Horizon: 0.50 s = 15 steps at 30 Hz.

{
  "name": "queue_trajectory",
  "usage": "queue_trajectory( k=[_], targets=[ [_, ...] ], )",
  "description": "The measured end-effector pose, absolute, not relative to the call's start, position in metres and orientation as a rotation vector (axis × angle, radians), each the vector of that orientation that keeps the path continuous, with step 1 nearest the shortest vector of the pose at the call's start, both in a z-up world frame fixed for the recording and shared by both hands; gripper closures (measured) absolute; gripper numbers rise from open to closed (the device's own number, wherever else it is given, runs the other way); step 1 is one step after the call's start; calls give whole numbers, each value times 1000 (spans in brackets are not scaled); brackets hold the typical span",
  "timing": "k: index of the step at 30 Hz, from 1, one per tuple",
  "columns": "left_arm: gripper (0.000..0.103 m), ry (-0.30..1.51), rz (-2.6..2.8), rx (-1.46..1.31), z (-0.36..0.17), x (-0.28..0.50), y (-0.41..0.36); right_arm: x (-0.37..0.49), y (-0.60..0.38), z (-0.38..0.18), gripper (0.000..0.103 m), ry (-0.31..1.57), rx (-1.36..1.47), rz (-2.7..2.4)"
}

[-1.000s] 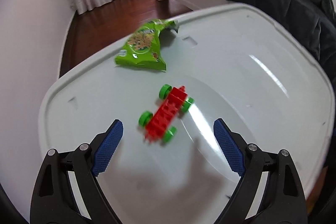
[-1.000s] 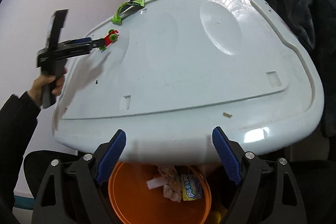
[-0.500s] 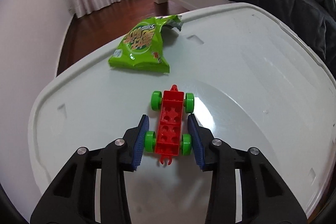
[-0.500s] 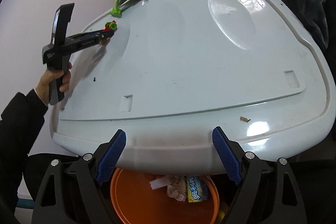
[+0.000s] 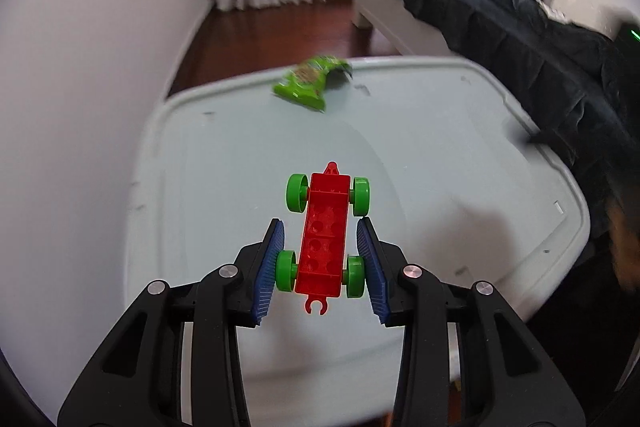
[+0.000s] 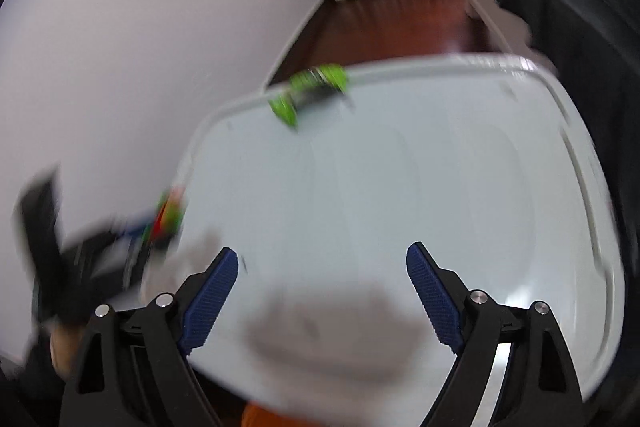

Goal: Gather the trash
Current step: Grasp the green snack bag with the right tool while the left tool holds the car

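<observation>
My left gripper (image 5: 320,255) is shut on a red toy car with green wheels (image 5: 323,235) and holds it lifted above the white table (image 5: 440,167). A green snack wrapper (image 5: 310,85) lies at the table's far edge. It also shows, blurred, in the right wrist view (image 6: 310,93). My right gripper (image 6: 322,291) is open and empty over the table's near side. The left gripper with the toy car (image 6: 166,219) shows blurred at the left of the right wrist view.
A bed with a dark blanket (image 5: 520,27) stands along the right of the table. A white wall (image 5: 100,67) runs along the left. A sliver of an orange bin (image 6: 260,415) shows under the table's near edge.
My left gripper closed on the toy car and lifted it off the table. My right gripper moved forward over the table, so the orange bin is almost out of sight.
</observation>
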<state>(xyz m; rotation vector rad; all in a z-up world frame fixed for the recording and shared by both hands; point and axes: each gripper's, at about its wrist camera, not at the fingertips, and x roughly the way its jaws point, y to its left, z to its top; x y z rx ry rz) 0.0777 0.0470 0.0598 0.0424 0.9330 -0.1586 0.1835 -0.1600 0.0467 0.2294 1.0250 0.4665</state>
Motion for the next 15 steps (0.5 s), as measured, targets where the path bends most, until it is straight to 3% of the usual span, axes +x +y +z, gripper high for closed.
queue_trajectory(
  k=[8,15],
  targets=[
    [65,859,-108,-30,50,56,45,324,-88,-8,12,1168,554,450],
    [65,877,-91,-112,40,64,64,370,-68,-48,13,1174,679,353]
  ],
)
